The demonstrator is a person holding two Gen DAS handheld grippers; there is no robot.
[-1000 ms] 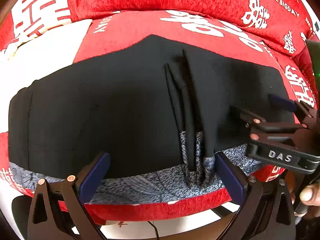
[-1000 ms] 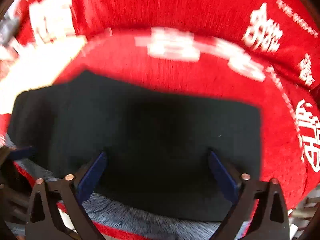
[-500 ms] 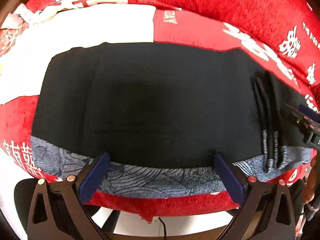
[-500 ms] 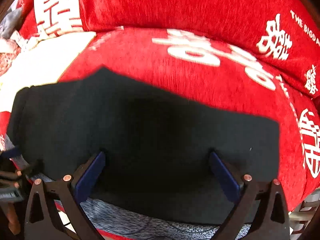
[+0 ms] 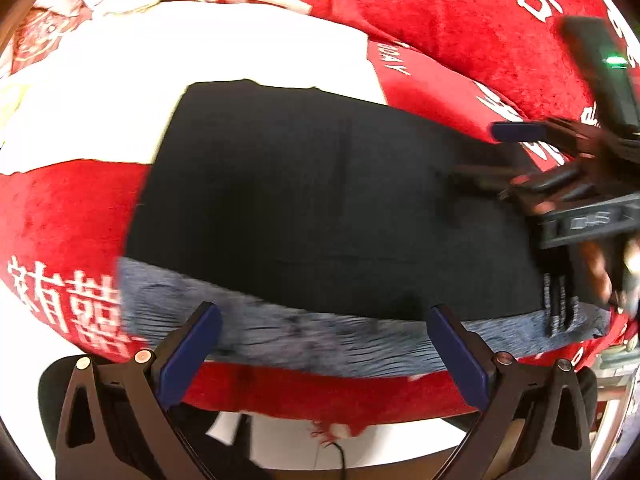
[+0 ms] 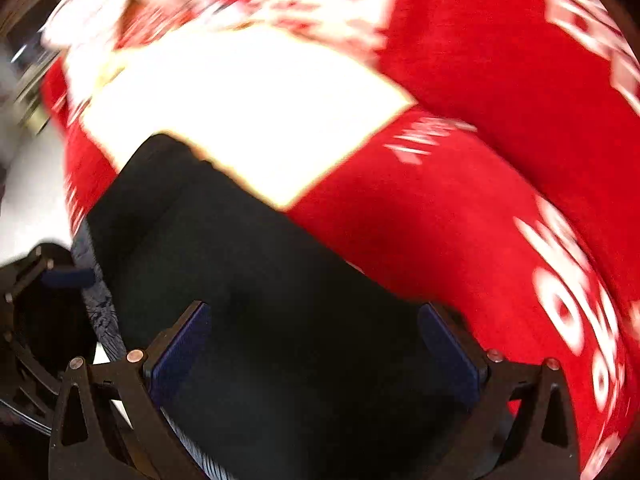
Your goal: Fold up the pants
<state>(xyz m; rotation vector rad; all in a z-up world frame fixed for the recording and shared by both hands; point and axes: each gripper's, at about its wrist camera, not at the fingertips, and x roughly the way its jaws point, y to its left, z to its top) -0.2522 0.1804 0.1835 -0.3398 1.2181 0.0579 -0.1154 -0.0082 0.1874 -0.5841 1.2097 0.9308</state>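
The black pants [image 5: 328, 208] lie flat across a red cushion, with a grey patterned waistband [image 5: 320, 340] along the near edge and drawstrings [image 5: 558, 304] hanging at the right. My left gripper [image 5: 324, 344] is open and empty just over the waistband. My right gripper [image 6: 316, 344] is open over the black cloth [image 6: 280, 300]; it also shows in the left wrist view [image 5: 560, 168] above the pants' right part. The left gripper shows at the left edge of the right wrist view [image 6: 60, 280].
The red cushion [image 5: 60, 220] with white lettering carries the pants; a white panel [image 5: 200, 60] lies behind them. A red backrest [image 5: 460, 12] rises at the back. The cushion's front edge [image 5: 320, 396] drops off just before my left gripper.
Both grippers have swung to the left along the pants. The right gripper now sits higher over the right part of the cloth. Both views are blurred by motion.
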